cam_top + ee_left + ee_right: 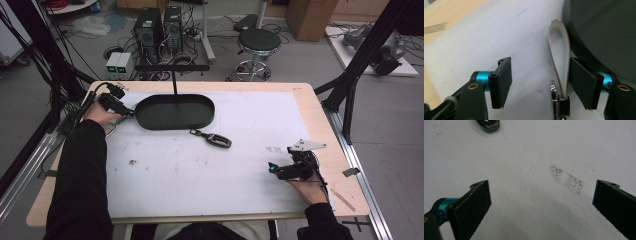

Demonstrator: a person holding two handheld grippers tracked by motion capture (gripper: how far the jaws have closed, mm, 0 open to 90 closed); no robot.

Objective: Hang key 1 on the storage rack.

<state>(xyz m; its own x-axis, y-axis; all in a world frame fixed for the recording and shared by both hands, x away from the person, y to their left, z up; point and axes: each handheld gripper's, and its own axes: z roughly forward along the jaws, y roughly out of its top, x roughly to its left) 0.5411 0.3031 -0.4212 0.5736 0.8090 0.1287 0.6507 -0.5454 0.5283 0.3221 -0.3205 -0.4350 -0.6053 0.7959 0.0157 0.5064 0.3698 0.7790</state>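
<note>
The left tool (540, 83) sits low at the worktop's (200, 170) far left corner, its jaws part open around a pale strap loop (560, 57); one pad touches the loop and the other stands clear. The loop lies on the white mat right beside the dark oval tray (175, 111). The right tool (541, 202) rests near the right edge, jaws wide open over bare mat. A key fob (212, 138) lies just in front of the tray.
</note>
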